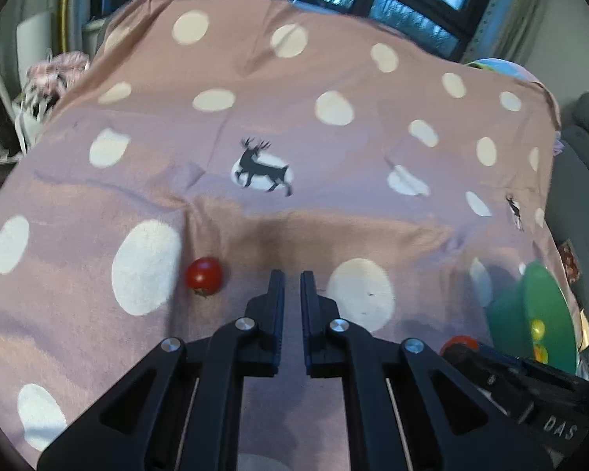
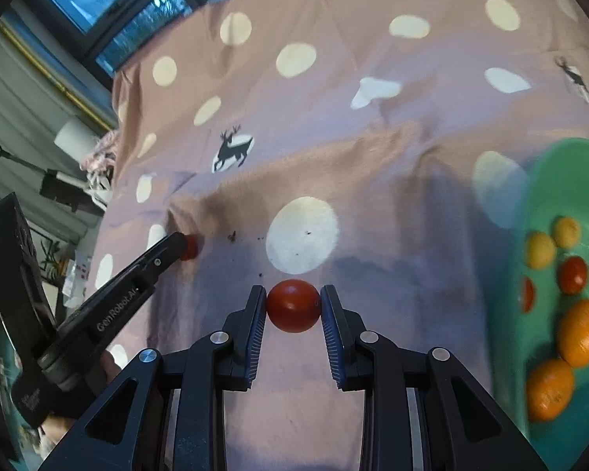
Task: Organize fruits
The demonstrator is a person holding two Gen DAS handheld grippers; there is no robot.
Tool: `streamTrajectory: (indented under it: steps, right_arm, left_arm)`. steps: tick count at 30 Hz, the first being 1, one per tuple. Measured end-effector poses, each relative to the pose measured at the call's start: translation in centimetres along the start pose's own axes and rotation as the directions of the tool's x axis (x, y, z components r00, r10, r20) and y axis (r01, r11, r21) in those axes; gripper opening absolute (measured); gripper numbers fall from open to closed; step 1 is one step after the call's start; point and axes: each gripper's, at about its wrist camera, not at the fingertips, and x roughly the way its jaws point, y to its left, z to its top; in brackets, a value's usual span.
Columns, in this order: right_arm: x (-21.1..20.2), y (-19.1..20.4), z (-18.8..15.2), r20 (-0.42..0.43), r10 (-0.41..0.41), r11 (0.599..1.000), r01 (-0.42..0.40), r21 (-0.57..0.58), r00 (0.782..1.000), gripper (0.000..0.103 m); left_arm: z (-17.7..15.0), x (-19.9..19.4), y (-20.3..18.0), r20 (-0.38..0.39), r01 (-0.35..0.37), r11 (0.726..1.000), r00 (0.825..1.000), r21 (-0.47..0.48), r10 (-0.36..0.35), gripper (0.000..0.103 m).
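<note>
Right gripper [image 2: 293, 302] jaws clamp a cherry tomato [image 2: 293, 306]; left gripper [image 1: 292, 280] jaws shut, empty

Pink cloth [image 1: 333, 216] dotted with big cream spots, and a black deer [image 1: 261, 167] printed on one white spot. Red tomato [image 2: 293, 305] between the black right gripper [image 2: 293, 302]; another red tomato [image 1: 204, 276] on the cloth beside the black left gripper [image 1: 291, 276]. Green plate [image 2: 561, 180] holds orange, yellow and red fruit.
</note>
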Motion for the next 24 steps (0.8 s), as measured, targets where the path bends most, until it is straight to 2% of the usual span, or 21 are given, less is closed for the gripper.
streamTrajectory:
  steps: [5,7,9,11,13,17,20,24]
  right_arm:
    - [-1.6,-1.3,-0.2,0.064,-0.034,0.999,0.033,0.022,0.997,0.03]
    - [-1.8,-1.6,0.0,0.069,-0.022,0.999,0.02,0.032,0.997,0.03]
    - [-1.8,-1.7,0.1,0.07,-0.009,1.0,0.007,0.03,0.998,0.03]
    - [-1.7,-1.6,0.2,0.065,-0.001,1.0,-0.001,0.023,0.998,0.03]
    - [-1.7,-1.7,0.1,0.063,0.001,1.0,-0.002,0.017,0.998,0.03]
    - [-1.6,-1.5,0.1,0.052,0.012,1.0,-0.013,0.005,0.999,0.03]
    - [-1.9,-1.4,0.0,0.05,0.028,1.0,-0.027,-0.007,0.998,0.03]
    - [-2.6,-1.3,0.0,0.074,0.029,0.999,-0.028,-0.018,0.997,0.03]
  left_arm:
    - [0.1,-0.4,-0.4,0.033,-0.02,0.999,0.999,0.025,0.019,0.009]
    - [0.3,0.3,0.0,0.02,-0.076,0.997,0.997,0.027,0.076,0.009]
    - [0.6,1.1,0.4,0.0,-0.12,0.992,0.993,0.039,0.12,0.014]
    - [0.8,1.9,1.0,-0.012,-0.164,0.986,0.986,0.023,0.164,0.029]
    - [0.9,2.4,1.5,-0.028,-0.187,0.982,0.982,-0.003,0.187,0.035]
    - [1.1,3.6,2.0,-0.07,-0.161,0.987,0.985,-0.029,0.158,0.036]
    - [1.1,4.8,2.1,-0.095,-0.223,0.975,0.971,-0.024,0.219,0.035]
    - [1.5,5.3,2.0,-0.088,-0.279,0.96,0.957,-0.014,0.277,0.036]
